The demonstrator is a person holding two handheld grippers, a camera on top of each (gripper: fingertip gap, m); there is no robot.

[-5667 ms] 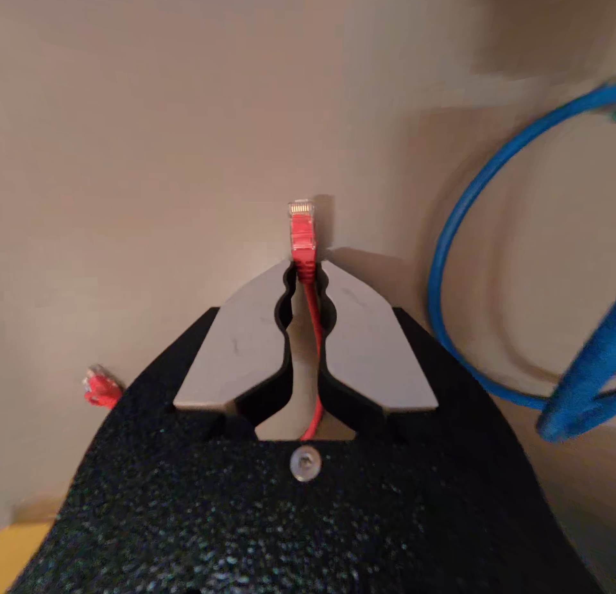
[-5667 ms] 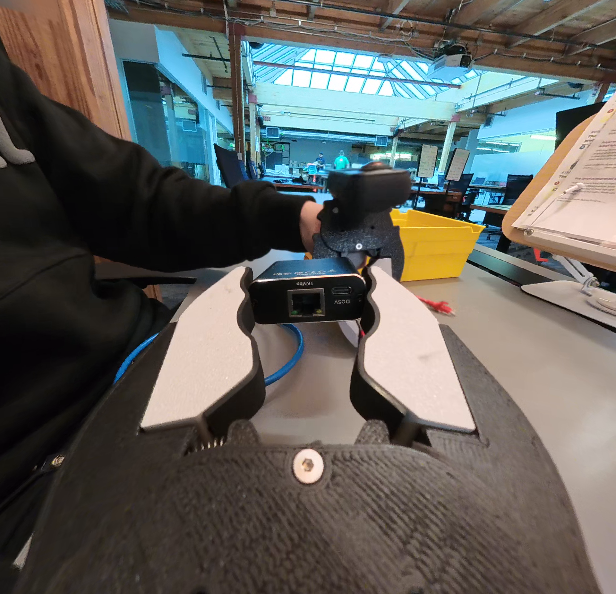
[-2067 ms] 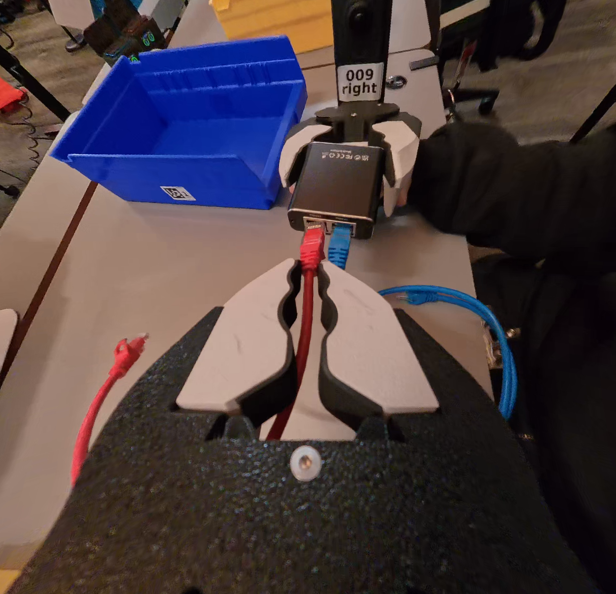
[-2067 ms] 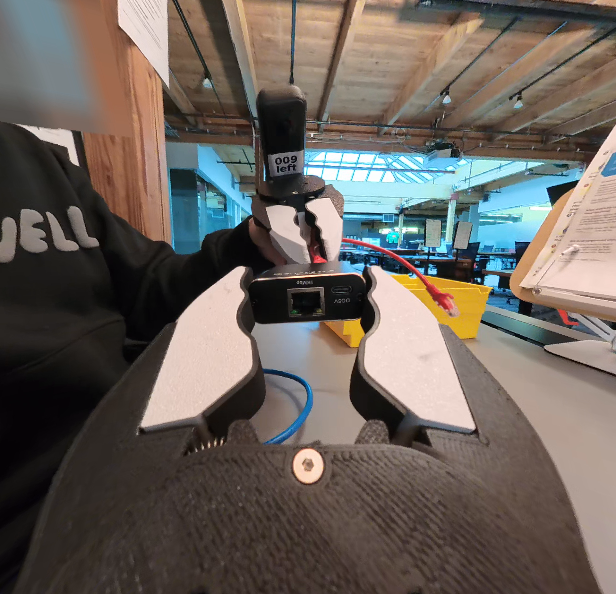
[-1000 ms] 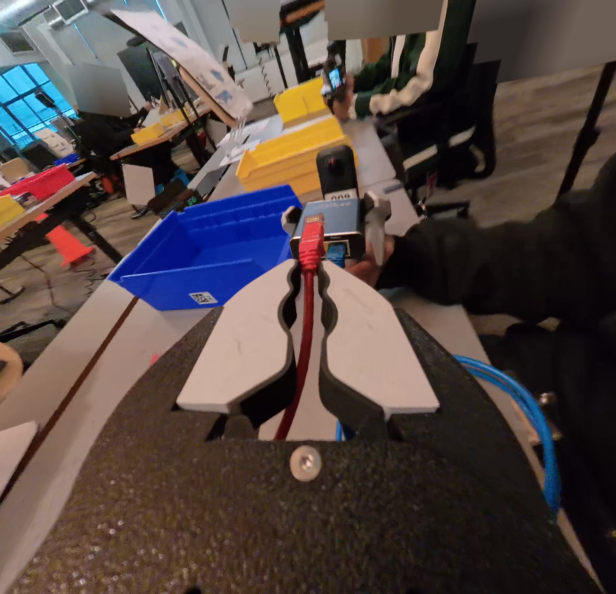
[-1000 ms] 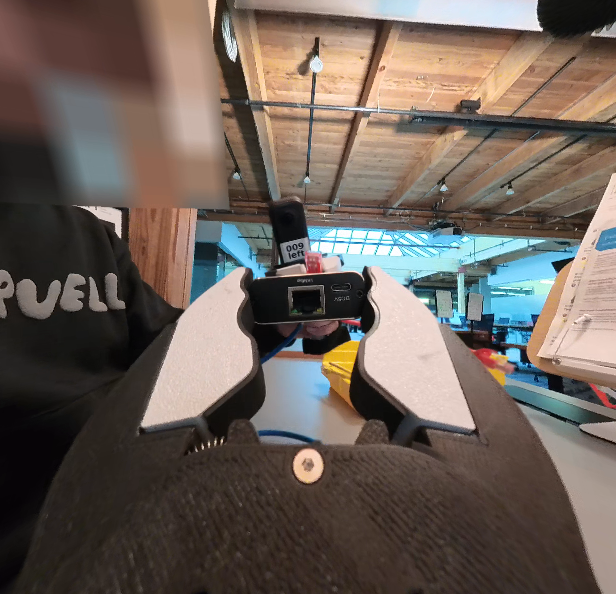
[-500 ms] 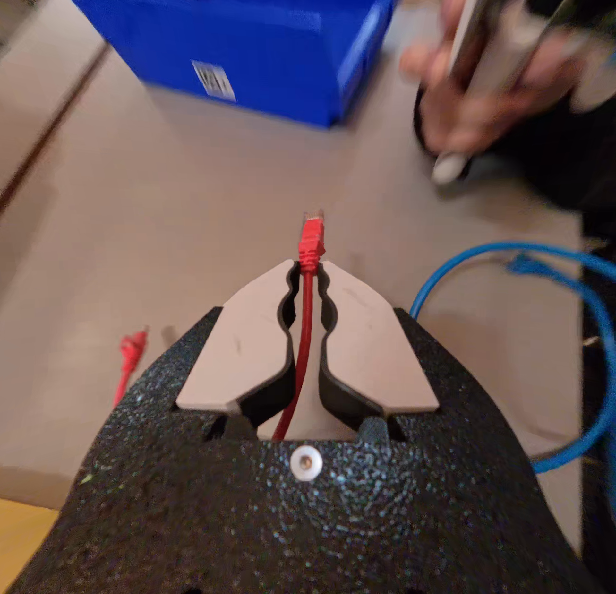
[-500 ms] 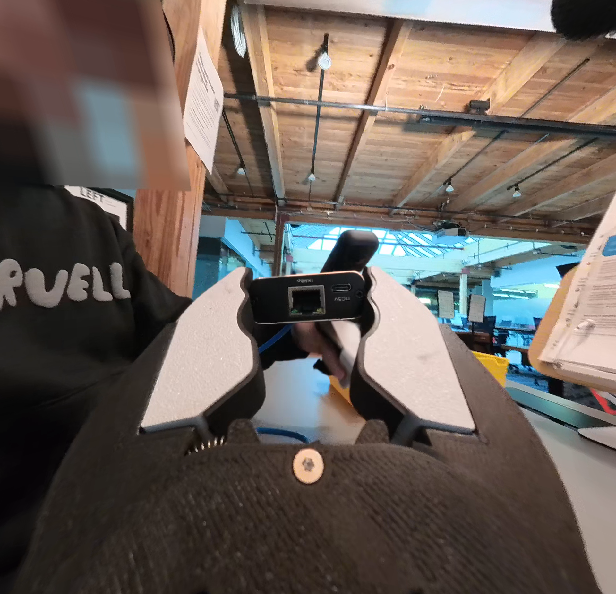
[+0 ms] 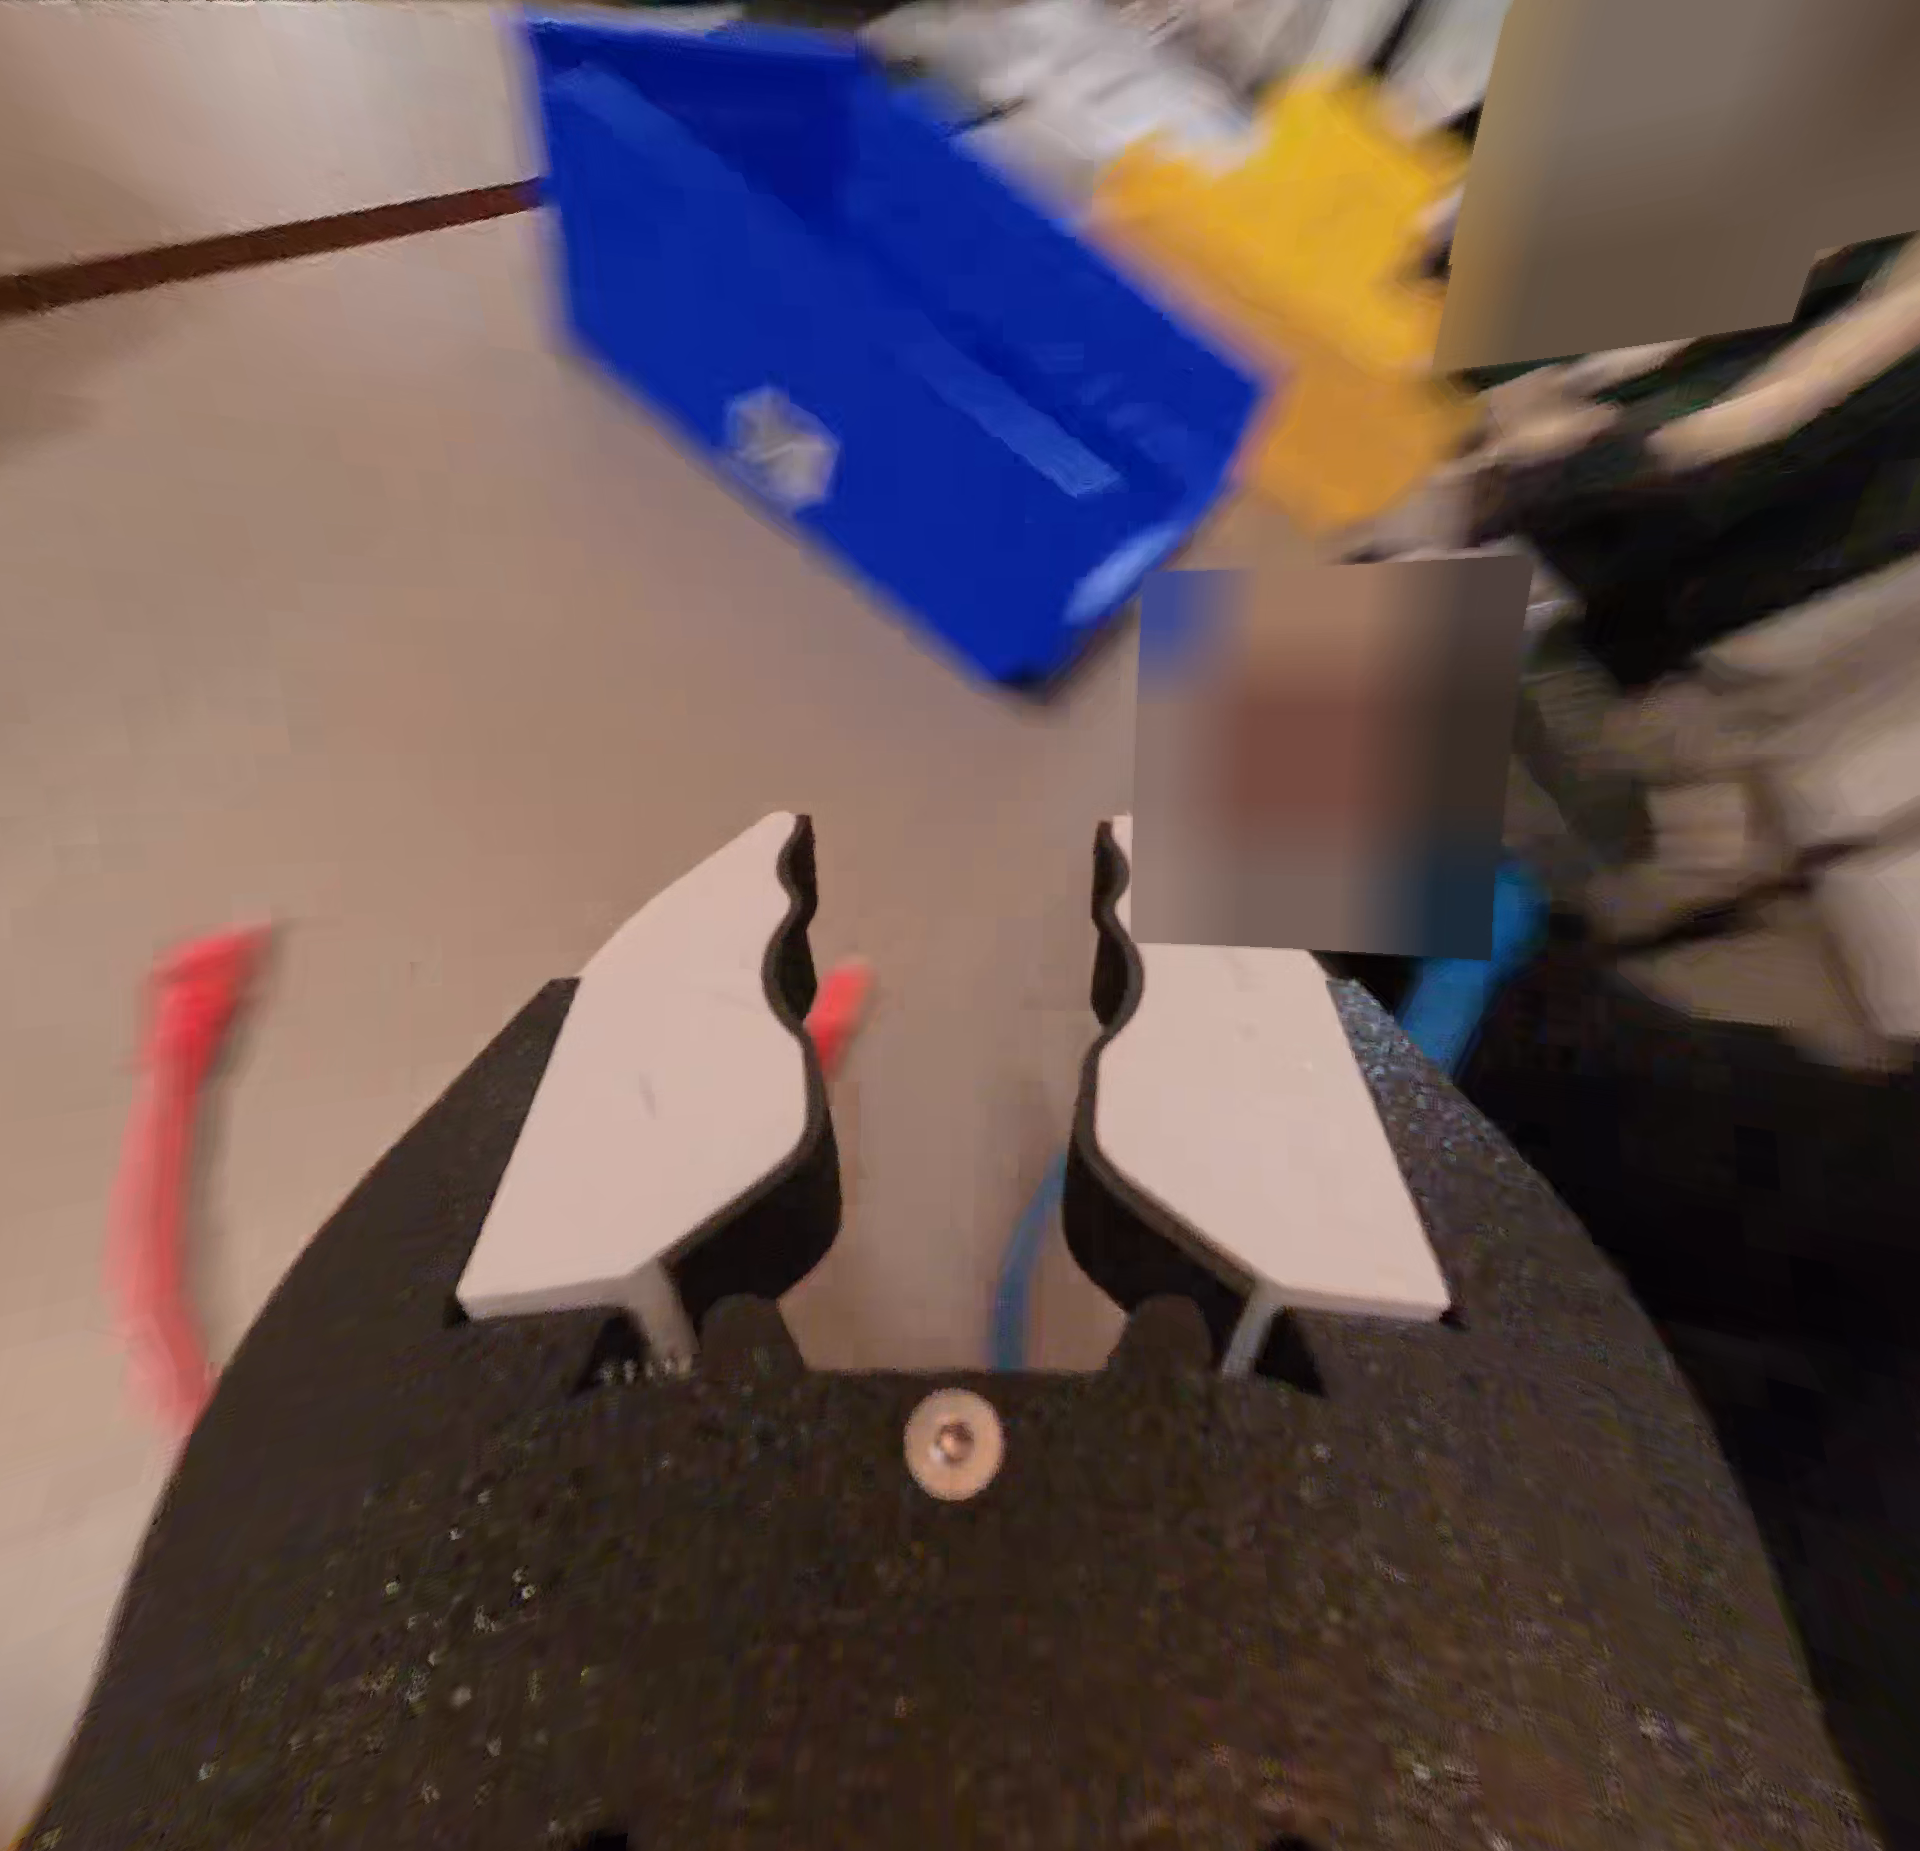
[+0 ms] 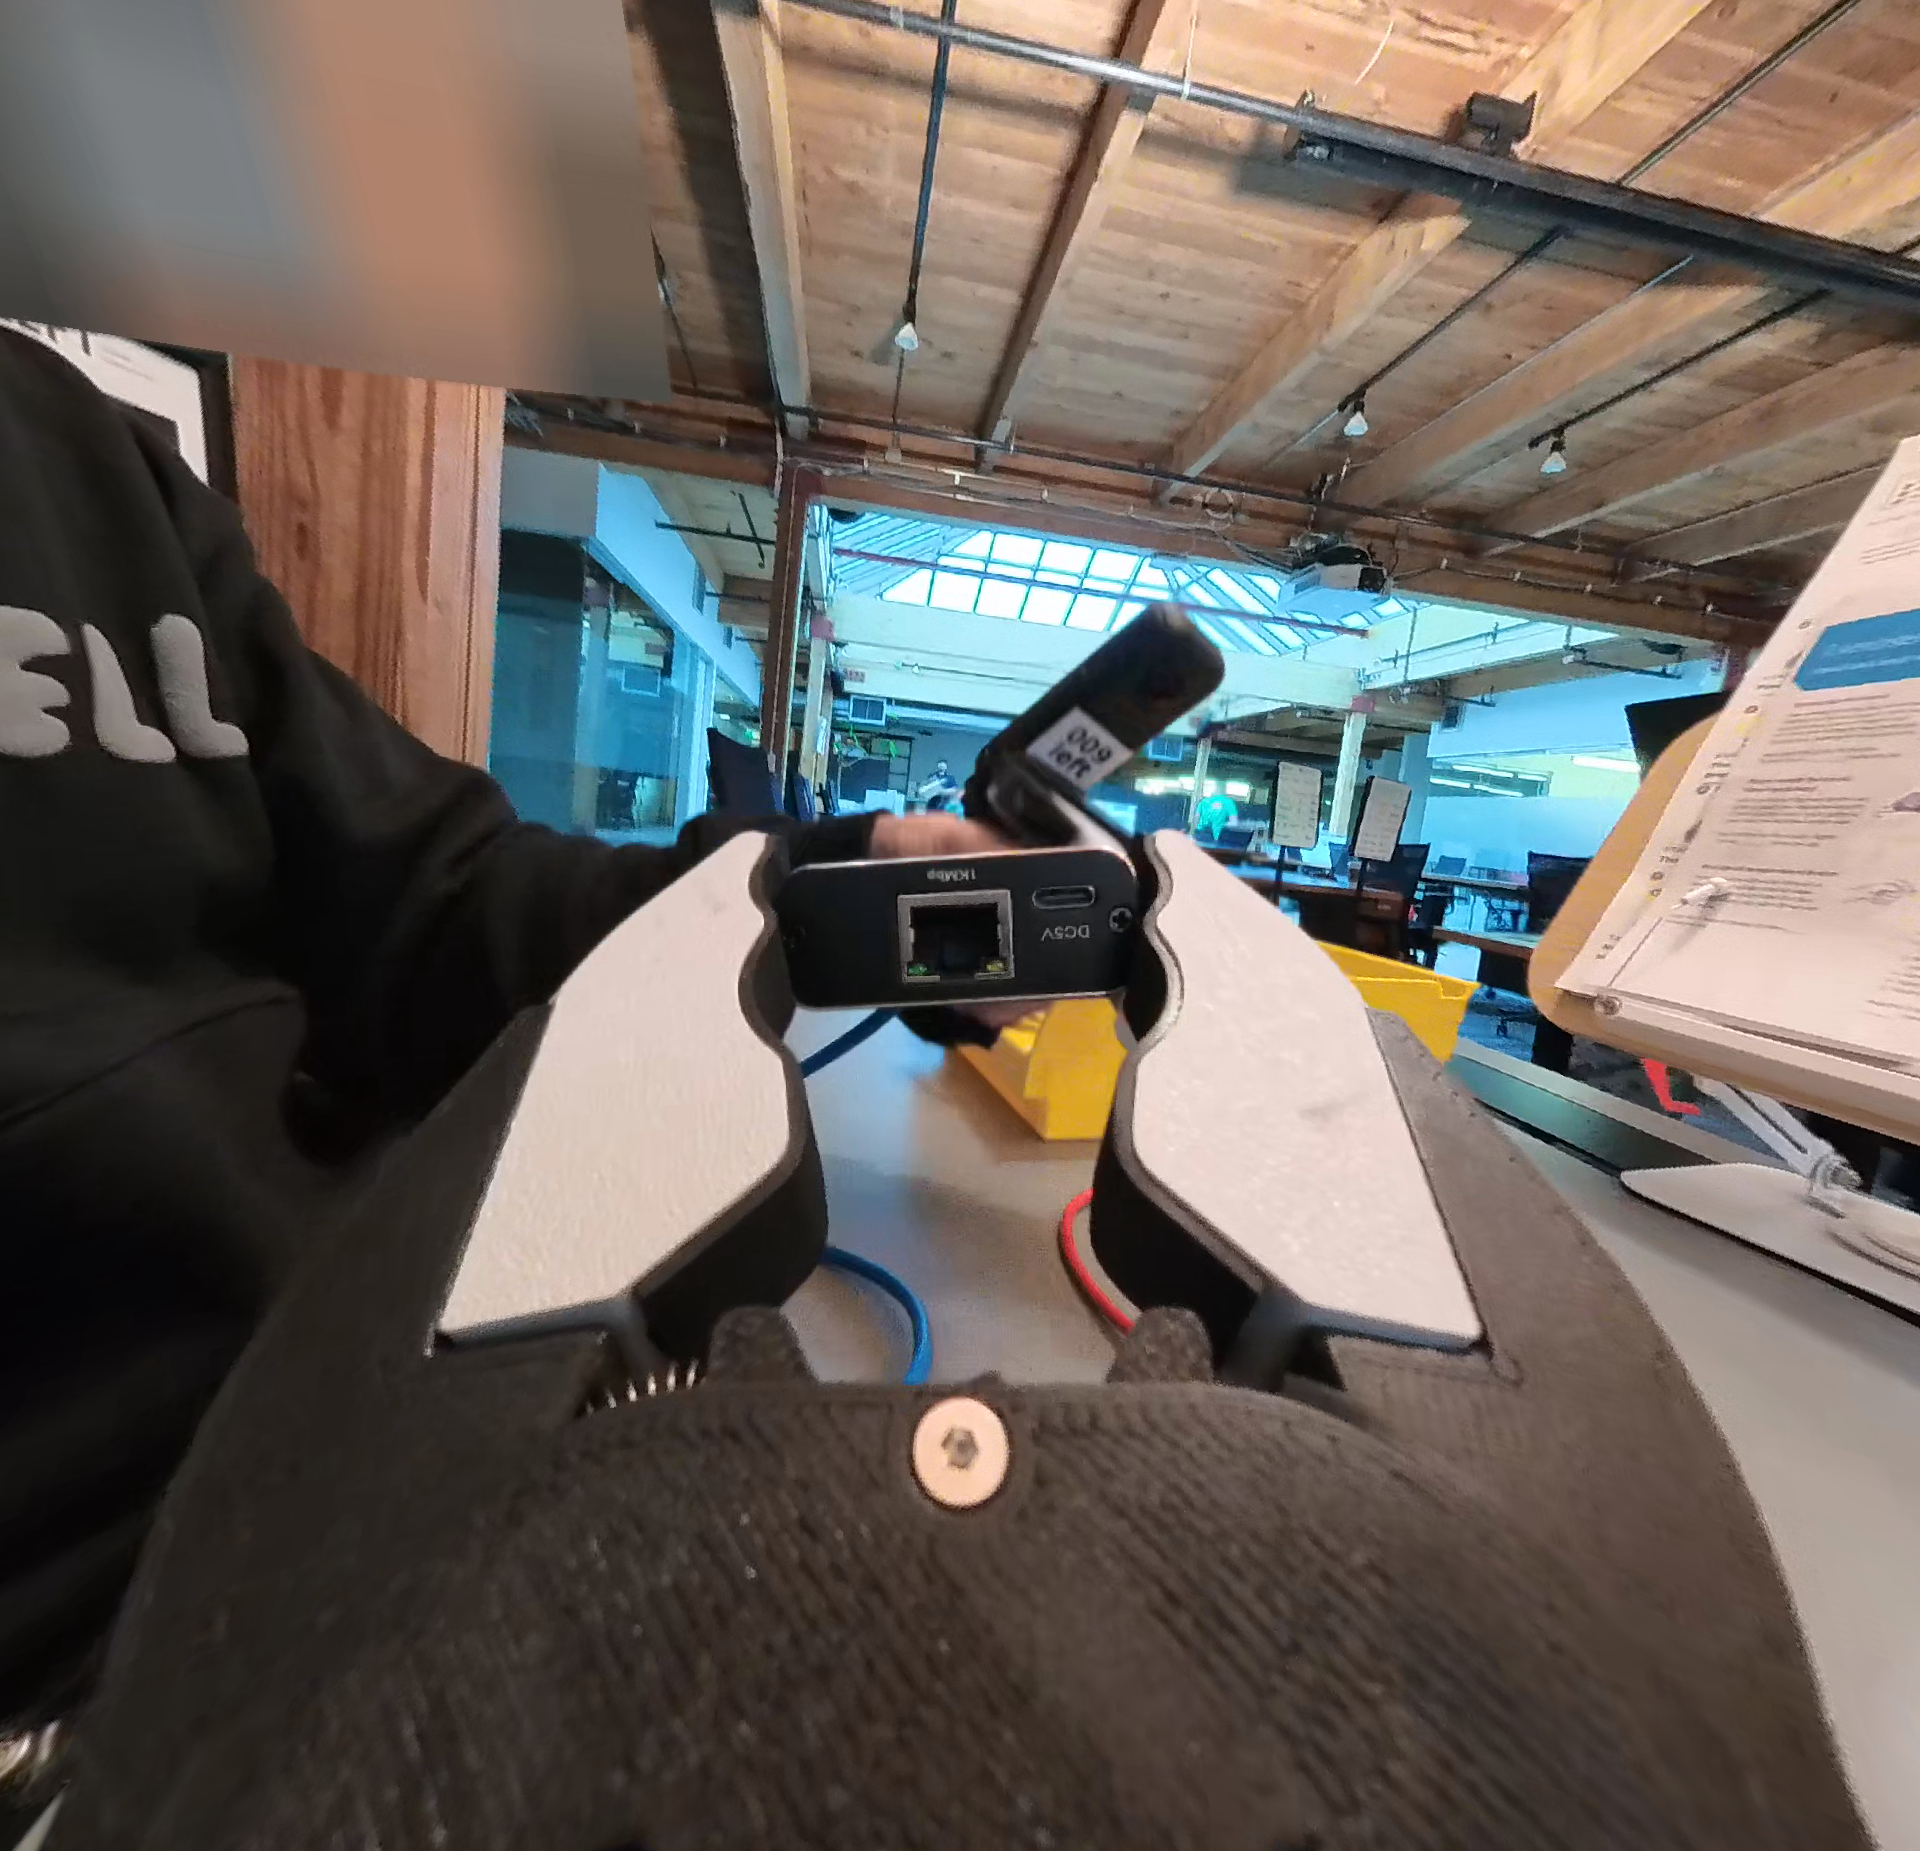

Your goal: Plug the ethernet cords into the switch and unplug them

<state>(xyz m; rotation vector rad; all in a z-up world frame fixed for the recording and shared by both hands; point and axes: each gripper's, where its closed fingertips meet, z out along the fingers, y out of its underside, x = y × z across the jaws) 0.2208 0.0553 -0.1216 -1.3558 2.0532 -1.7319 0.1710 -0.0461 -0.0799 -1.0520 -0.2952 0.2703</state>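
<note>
- Now the left gripper point(image 9: 954, 835) is spread and empty; half a second ago it pinched the red cord point(image 9: 840, 1003), which lies on the table point(image 9: 364, 658).
- Meanwhile the right gripper point(image 10: 958, 934) stays clamped on the switch point(image 10: 956, 928), held above the table.

We see a blue bin point(image 9: 883, 347) w/ a yellow bin point(image 9: 1340, 274) just behind it; doc stand point(image 10: 1756, 928) on table point(image 10: 1766, 1386) at right.

Bare table point(image 9: 364, 658) before blue bin point(image 9: 883, 347)
</note>
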